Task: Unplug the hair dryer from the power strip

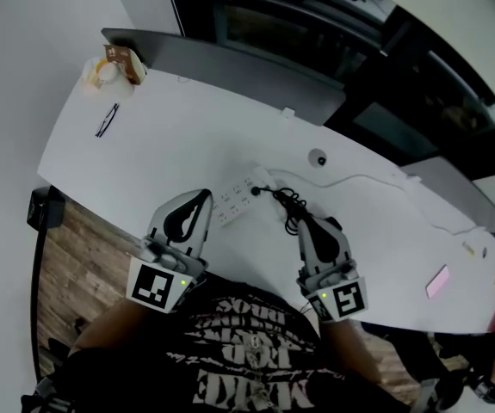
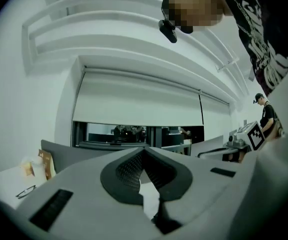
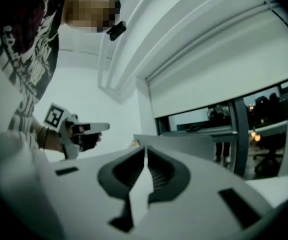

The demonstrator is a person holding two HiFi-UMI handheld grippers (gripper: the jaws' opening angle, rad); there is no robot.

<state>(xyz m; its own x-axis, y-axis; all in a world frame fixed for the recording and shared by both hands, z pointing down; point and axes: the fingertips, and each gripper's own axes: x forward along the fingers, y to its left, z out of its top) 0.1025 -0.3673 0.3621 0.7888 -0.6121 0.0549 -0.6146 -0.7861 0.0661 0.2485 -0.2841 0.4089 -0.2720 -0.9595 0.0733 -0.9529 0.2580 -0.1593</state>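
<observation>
- White table [image 1: 187,136] fills the middle of the head view.
- Left gripper [image 1: 202,198] and right gripper [image 1: 304,224] are over its near edge, each with jaws closed together and nothing between them.
- White power strip [image 1: 234,198] lies between them.
- Black cord [image 1: 288,203] is bunched at the strip's right end.

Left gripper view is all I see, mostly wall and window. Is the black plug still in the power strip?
Observer: Head view shows the black plug seated at the end of the power strip, it seems.
Operator: Anything in the right tongs?
Observer: No, the right tongs are shut and empty.
Operator: Where's the cord?
Observer: The black cord lies bunched on the table, just ahead of the right tongs.
</observation>
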